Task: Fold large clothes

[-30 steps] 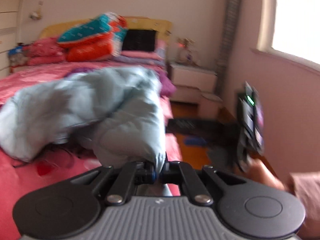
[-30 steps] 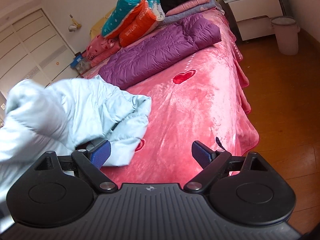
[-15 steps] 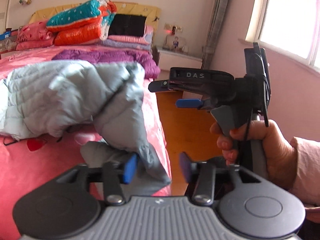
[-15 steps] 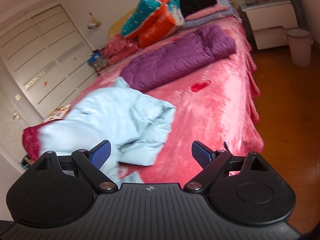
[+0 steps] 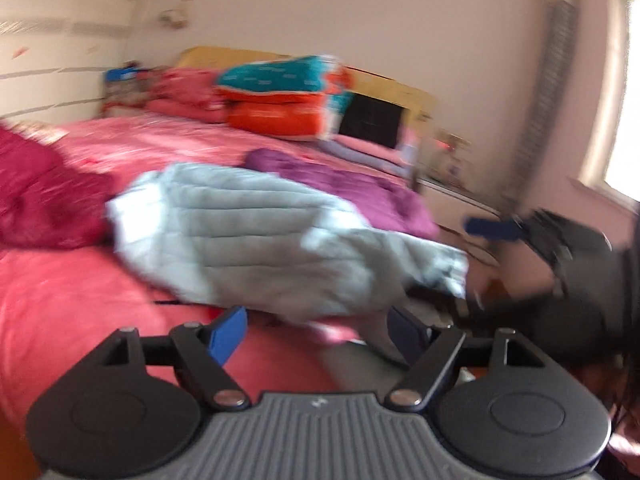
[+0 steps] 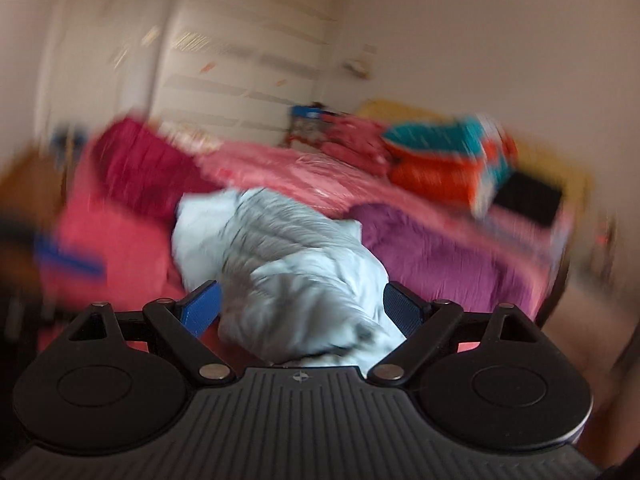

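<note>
Blur smears both views pretty badly. Pale blue puffer jacket (image 5: 256, 240) lies crumpled on the pink bed (image 5: 60, 292), one end hanging past the edge. Left gripper (image 5: 316, 336) jaws are opening, nothing pinched. Right gripper (image 6: 301, 307) jaws sit wide, jacket bulging between them, contact unclear.

The pale blue jacket (image 5: 256, 240) is quilted, puffy cloth with a faint sheen, lying on a plush pink bedspread (image 5: 72, 312) at the lower left. The purple quilt (image 6: 448, 256), right of centre, looks soft and matt.
</note>
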Demonstrator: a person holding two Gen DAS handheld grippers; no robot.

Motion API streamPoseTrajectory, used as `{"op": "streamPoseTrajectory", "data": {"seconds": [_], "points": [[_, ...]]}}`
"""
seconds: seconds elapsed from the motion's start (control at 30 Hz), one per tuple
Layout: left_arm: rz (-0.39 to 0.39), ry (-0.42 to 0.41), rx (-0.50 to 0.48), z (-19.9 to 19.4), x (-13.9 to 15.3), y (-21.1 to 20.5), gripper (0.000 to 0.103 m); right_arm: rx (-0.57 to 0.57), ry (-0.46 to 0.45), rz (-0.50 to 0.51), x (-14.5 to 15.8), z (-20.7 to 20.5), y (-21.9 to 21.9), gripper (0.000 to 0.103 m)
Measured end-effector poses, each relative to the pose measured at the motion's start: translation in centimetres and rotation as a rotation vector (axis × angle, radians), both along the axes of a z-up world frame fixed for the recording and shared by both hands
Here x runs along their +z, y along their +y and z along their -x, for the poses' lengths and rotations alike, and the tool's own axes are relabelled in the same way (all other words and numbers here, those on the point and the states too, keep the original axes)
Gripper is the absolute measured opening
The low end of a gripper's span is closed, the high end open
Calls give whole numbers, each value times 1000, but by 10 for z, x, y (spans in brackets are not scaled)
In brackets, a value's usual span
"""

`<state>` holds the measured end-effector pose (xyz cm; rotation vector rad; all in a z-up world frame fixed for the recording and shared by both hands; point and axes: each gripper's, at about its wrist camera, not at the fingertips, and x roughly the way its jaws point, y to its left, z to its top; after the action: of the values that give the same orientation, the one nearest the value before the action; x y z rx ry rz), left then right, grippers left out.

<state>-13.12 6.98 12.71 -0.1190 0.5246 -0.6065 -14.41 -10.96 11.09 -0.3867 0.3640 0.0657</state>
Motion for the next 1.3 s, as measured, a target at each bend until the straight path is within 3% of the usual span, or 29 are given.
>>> {"op": "streamPoseTrajectory", "data": {"seconds": [0.17, 0.3, 0.47, 0.6, 0.63, 0.7, 0.77, 0.83, 0.93, 1.1, 1.3], "points": [[31, 12, 133, -16, -2, 39, 81, 67, 29, 378, -43, -19, 41, 103], [52, 30, 209, -21, -8, 67, 85, 76, 44, 601, -70, -39, 49, 103], [46, 46, 243, -28, -17, 89, 86, 93, 16, 814, -108, -60, 54, 103], [9, 40, 246, -32, -26, 93, 87, 111, -43, 918, -130, -71, 63, 103], [-1, 42, 247, -34, -28, 94, 87, 114, -63, 943, -135, -76, 64, 101], [-18, 48, 247, -37, -33, 95, 88, 113, -77, 965, -141, -96, 60, 73], [-31, 57, 247, -39, -39, 95, 89, 94, -75, 951, -137, -109, 61, 57], [-40, 76, 250, -44, -44, 96, 89, 65, -72, 914, -131, -118, 59, 54], [-59, 90, 246, -53, -49, 93, 89, 23, -63, 796, -111, -128, 58, 40], [-116, 57, 218, -67, -49, 76, 89, -50, -33, 440, -59, -130, 48, 28], [-277, -65, 153, -78, -53, 37, 89, -147, 38, -71, -16, -134, -3, 22]]}}
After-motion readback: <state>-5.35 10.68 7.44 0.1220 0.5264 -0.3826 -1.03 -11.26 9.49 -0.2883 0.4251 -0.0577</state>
